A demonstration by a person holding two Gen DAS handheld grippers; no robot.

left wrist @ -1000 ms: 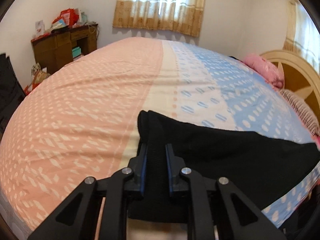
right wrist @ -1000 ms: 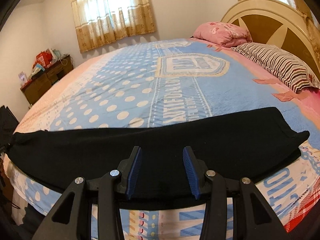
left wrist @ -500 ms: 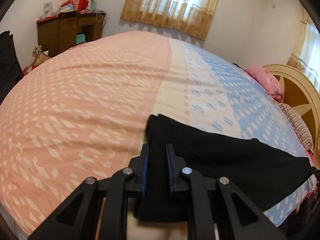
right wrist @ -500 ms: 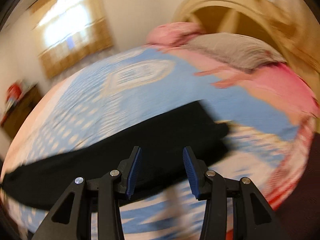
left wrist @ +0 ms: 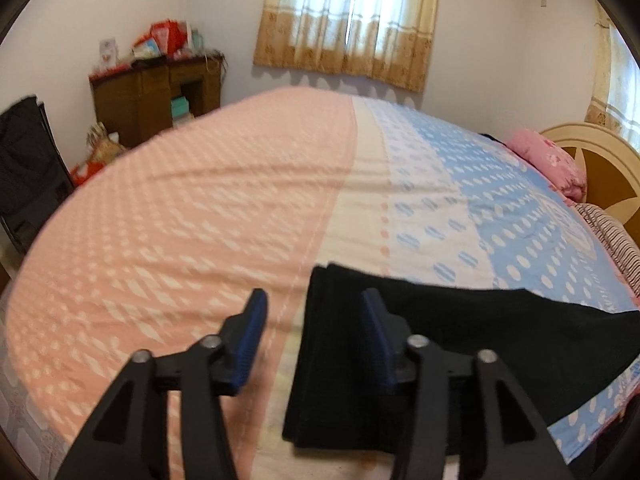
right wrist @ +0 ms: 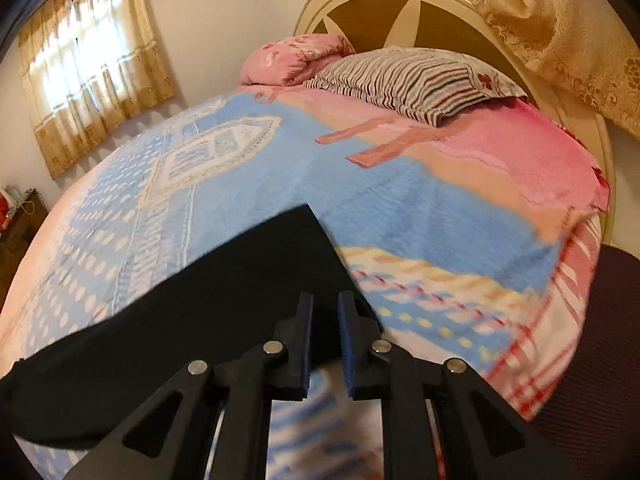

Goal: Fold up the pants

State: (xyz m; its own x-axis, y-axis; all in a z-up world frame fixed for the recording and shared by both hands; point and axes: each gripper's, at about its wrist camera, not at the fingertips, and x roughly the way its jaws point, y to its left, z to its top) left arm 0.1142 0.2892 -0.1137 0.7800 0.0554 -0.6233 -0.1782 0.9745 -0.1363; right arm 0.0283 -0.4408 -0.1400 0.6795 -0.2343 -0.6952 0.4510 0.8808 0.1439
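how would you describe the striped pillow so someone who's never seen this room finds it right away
Start at the round cream and brown headboard at the head of the bed. Two pillows lie against it: the striped pillow is the one nearer the pink edge, beside a plain pink pillow. Its dark and white stripes set it apart.

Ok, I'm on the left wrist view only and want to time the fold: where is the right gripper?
Observer: The right gripper is at the near corner of the black pants, at the end nearer the headboard.
Operator: Gripping yet?
Observer: Its jaws are closing, with the pants' edge between them.
Operator: Is that end flat?
Observer: Yes, its far corner lies flat on the bedspread.
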